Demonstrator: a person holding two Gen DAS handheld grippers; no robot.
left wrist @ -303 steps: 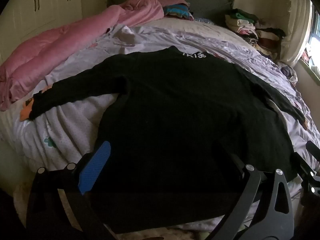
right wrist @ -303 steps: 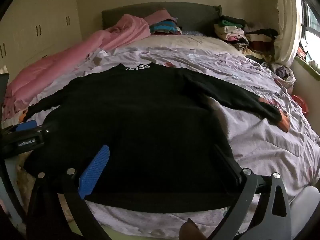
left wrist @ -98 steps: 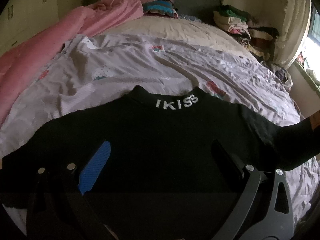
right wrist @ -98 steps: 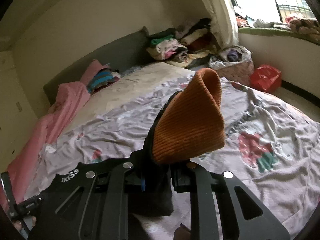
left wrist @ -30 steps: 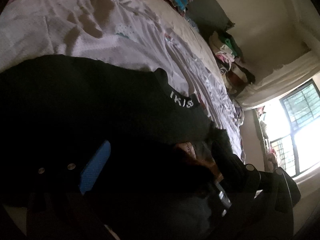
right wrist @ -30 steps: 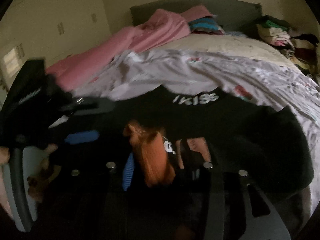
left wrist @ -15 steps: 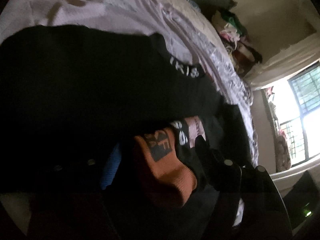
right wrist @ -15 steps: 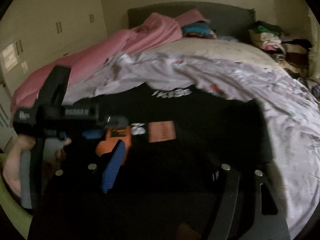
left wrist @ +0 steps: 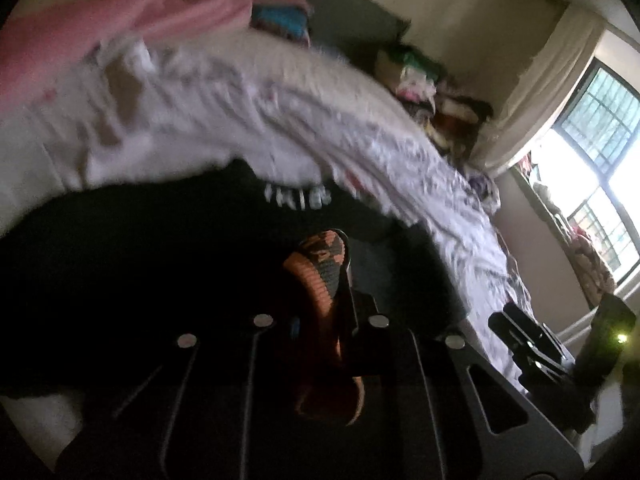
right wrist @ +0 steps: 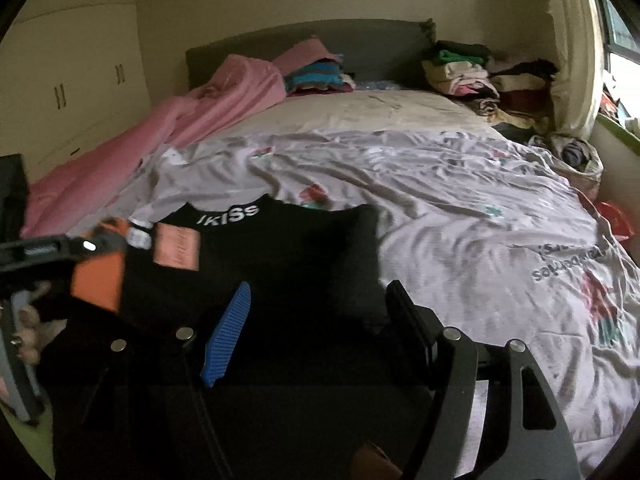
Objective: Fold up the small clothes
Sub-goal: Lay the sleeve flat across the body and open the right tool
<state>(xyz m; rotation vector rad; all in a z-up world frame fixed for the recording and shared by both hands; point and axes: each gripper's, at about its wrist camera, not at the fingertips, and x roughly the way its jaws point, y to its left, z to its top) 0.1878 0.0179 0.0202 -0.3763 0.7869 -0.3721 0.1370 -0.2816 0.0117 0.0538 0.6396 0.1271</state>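
Observation:
A black sweater [right wrist: 288,256] with a white "IKISS" collar lies on the bed, its right sleeve folded across the body. In the left wrist view my left gripper [left wrist: 324,280] is shut on the sleeve's orange cuff [left wrist: 320,272], over the black sweater [left wrist: 140,260]. In the right wrist view that left gripper [right wrist: 84,252] shows at the left edge holding the orange cuff [right wrist: 98,280]. My right gripper [right wrist: 316,320] is open and empty above the sweater's lower half, its blue pad [right wrist: 226,336] visible.
A wrinkled lilac printed sheet [right wrist: 460,208] covers the bed. A pink quilt [right wrist: 168,128] lies along the left side. Stacks of folded clothes [right wrist: 472,72] sit by the headboard at the right. A window [left wrist: 592,184] is at the right.
My right gripper let go of the right sleeve's orange cuff on the sweater body and drew back open. My left gripper closed on that cuff and lifted it.

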